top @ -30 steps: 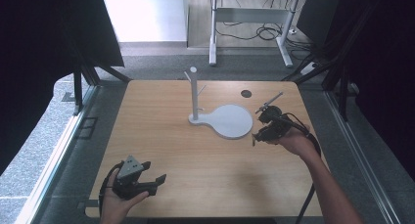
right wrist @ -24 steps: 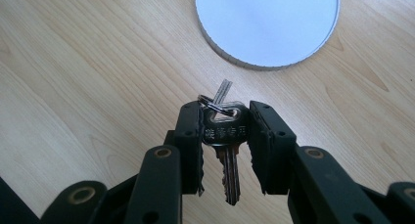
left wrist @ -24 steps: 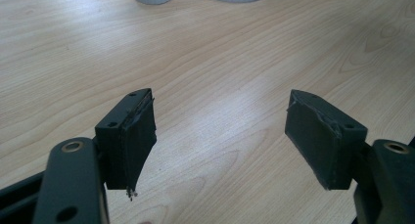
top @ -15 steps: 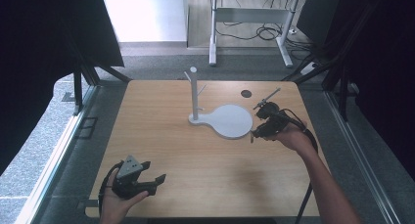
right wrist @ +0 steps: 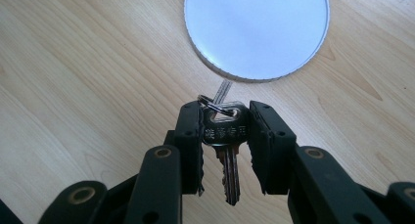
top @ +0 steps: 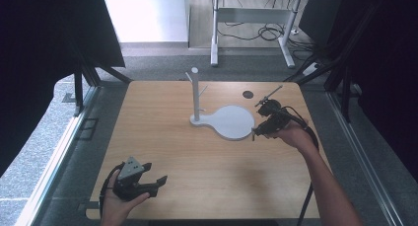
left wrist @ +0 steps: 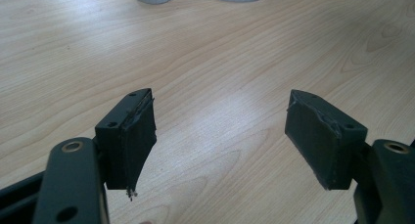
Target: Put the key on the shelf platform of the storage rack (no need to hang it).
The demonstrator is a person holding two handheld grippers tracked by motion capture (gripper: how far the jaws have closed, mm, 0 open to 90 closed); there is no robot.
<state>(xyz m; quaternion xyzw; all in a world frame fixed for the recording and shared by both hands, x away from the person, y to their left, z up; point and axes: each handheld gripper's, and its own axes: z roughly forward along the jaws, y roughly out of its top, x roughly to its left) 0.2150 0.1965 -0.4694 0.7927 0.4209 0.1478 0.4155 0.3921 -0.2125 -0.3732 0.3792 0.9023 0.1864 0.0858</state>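
Keys (right wrist: 226,136) between right gripper (right wrist: 225,136) jaws (perhaps two keys)

Right claw (top: 260,121) (gripping keys (right wrist: 224,136)) edged toward the white stand (top: 231,121).

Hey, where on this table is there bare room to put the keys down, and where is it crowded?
Bare wood runs across the middle, between the white stand and the left hand-held gripper, and along the left edge of the table. It is crowded on the right side, where the right hand-held gripper, clamping the keys, hangs by the stand's round base.
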